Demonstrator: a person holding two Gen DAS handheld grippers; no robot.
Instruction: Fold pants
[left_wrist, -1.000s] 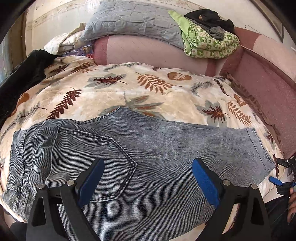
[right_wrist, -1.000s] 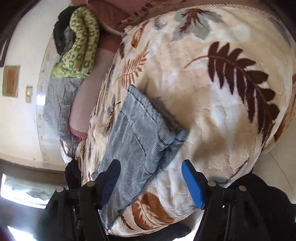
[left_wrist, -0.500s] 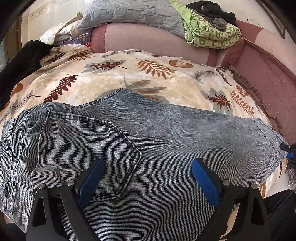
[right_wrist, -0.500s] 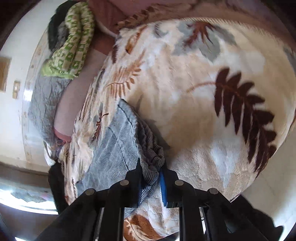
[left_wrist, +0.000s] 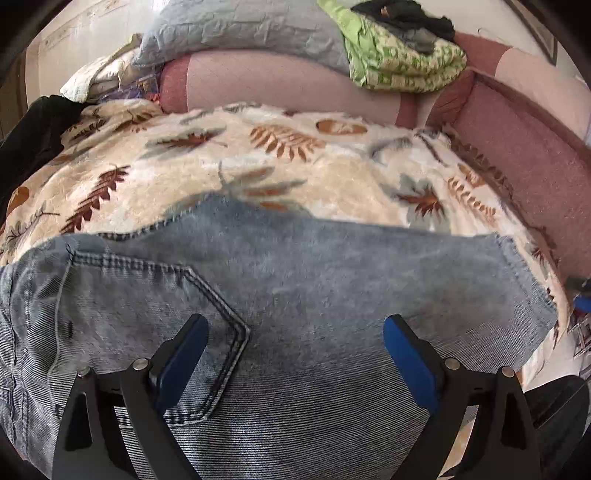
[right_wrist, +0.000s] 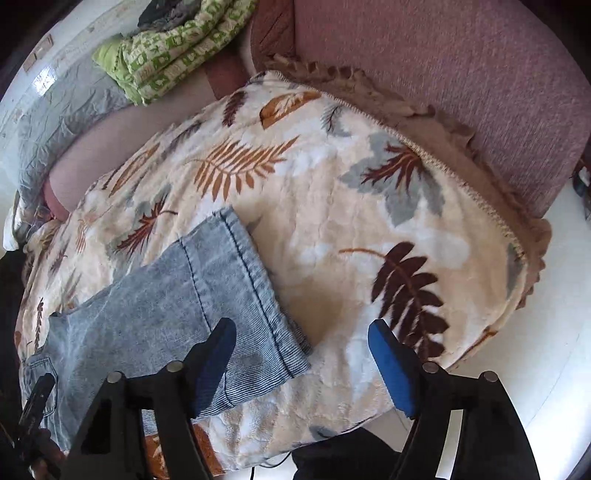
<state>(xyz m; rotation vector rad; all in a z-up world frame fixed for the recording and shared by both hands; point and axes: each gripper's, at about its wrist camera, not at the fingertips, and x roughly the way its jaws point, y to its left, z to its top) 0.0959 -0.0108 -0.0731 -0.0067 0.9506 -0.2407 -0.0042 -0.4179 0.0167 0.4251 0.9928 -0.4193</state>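
Jeans lie flat on the leaf-print blanket that covers the sofa, waist end toward the left in the left wrist view, leg hem toward the right.

Left hand-held gripper: jaws spread wide, hovering over the seat of the jeans, nothing between the pads. Its left blue finger sits over the tip of the back pocket; cannot tell if it touches the cloth.

Right hand-held gripper: jaws have just been opening and now stand spread, nothing pinched. It is at the hem end of the leg; the left finger overlaps the denim near the hem corner, the right finger is over bare blanket. The hem lies flat on the blanket.

The left gripper's tip also shows at the lower left edge of the right wrist view, over the pocket area.

Behind the blanket: grey pillow on the sofa back, a folded green patterned cloth with dark clothes on top. Black garment at the far left edge of the blanket.
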